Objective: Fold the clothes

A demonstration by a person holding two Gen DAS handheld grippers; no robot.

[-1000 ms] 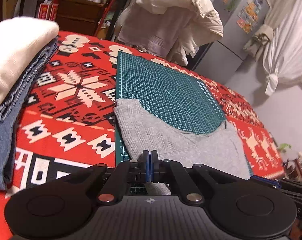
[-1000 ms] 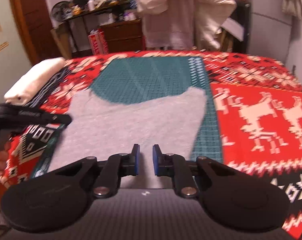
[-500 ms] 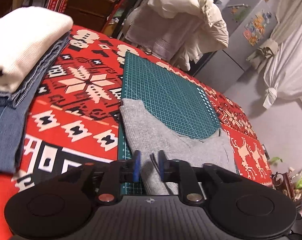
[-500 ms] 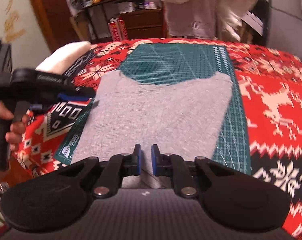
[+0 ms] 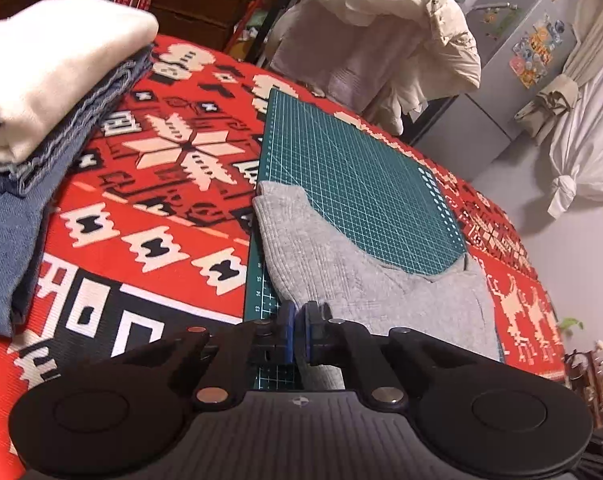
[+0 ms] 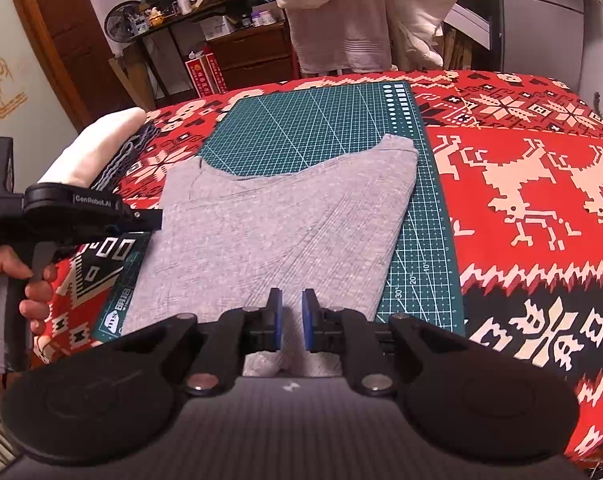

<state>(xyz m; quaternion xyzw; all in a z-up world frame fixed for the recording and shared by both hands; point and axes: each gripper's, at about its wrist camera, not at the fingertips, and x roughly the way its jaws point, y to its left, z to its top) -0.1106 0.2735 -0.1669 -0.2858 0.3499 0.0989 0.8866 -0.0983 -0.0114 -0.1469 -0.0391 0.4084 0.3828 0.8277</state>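
Between the left gripper's nearly closed pads lies the grey garment's edge; the right gripper hovers narrowly parted over its near hem. Garment rests on a green mat atop a red blanket, folded clothes stacked left, draped chair behind.

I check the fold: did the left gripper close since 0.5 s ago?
Yes. The left gripper narrowed to a thin slit, at the grey garment's left edge.

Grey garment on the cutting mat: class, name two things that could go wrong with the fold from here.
1. The left gripper looks nearly shut at the grey garment edge; it may catch only a thin layer, which could slip.
2. The right gripper is open over the near hem, so one corner might lift alone and skew the fold on the cutting mat.
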